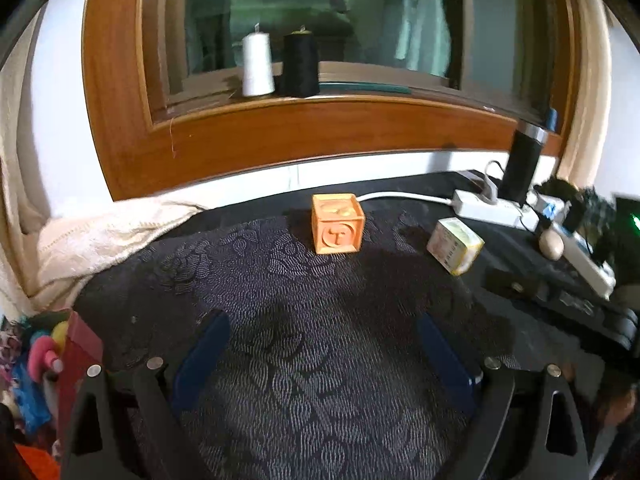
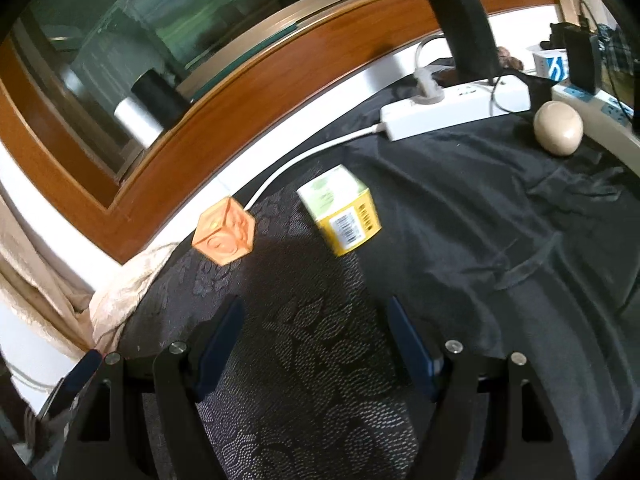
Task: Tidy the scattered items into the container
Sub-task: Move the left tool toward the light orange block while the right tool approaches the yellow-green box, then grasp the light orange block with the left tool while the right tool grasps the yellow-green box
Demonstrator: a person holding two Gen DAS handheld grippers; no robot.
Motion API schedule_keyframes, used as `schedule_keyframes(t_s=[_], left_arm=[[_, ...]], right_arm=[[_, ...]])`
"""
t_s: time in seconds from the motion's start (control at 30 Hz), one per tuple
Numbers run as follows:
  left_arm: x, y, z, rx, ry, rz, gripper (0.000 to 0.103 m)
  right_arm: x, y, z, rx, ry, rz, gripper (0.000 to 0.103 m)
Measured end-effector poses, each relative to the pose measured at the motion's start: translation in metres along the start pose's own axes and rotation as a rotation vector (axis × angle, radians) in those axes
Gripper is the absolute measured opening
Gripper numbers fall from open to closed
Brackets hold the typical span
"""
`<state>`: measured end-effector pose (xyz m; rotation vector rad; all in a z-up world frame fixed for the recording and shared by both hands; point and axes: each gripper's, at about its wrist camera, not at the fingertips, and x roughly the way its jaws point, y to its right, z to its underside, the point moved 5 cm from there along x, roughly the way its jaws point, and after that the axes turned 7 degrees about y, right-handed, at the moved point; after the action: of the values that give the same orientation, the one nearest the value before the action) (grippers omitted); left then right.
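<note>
Left wrist view looks along the left claw [image 1: 322, 354], whose two blue fingers [image 1: 204, 354] stand wide apart with nothing between them, over a dark patterned cloth covering the surface [image 1: 280, 280]. Farther off on the cloth sits an orange cube [image 1: 337, 224] with a raised letter on its near face, upright and apart from everything else. To its right, a small yellow-and-green box [image 1: 454, 245] lies tilted on the cloth, and farther right a beige egg-shaped object [image 1: 551, 245] rests beside a white power strip [image 1: 492, 206]. A tall black bottle [image 1: 520, 164] stands behind the strip. At the far left edge a red container [image 1: 78, 354] shows, with colourful items near it. Two thread cones, one white [image 1: 257, 65] and one black [image 1: 301, 65], stand on the wooden window sill. Right wrist view shows the right claw [image 2: 316, 344] likewise spread, empty, pointing toward the gap between cube [image 2: 224, 236] and box [image 2: 340, 210], both well clear of its fingertips.
</note>
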<state>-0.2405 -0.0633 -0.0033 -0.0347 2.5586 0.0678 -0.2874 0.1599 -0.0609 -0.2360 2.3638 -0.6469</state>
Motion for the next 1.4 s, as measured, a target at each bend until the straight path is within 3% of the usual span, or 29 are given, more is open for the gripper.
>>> schedule_keyframes(t_s=[0.13,0.43,0.93,0.97,1.0,1.07,1.4], left_arm=[[0.034,-0.001,-0.011,-0.051,-0.027,0.021,0.097],[0.117,0.011,-0.032,-0.034,-0.061,0.003,0.097],[0.196,0.015,-0.048,-0.033,-0.124,-0.042,0.096],[0.199,0.013,-0.047,-0.044,-0.13,-0.038,0.09],[0.201,0.012,-0.046,-0.059,-0.142,-0.02,0.071],[0.205,0.01,-0.043,-0.086,-0.16,0.009,0.056],[0.179,0.002,-0.036,-0.108,-0.138,-0.001,0.055]], right_arm=[[-0.001,0.003,-0.002,0.013,0.006,0.006,0.078],[-0.004,-0.001,-0.004,0.007,0.007,0.0,0.078],[-0.007,-0.005,-0.005,-0.026,0.031,0.029,0.078],[-0.007,-0.005,-0.005,-0.027,0.032,0.032,0.078],[-0.007,-0.004,-0.005,-0.028,0.033,0.035,0.078],[-0.006,-0.004,-0.005,-0.032,0.035,0.041,0.078],[0.003,0.006,-0.006,-0.035,0.026,0.079,0.078]])
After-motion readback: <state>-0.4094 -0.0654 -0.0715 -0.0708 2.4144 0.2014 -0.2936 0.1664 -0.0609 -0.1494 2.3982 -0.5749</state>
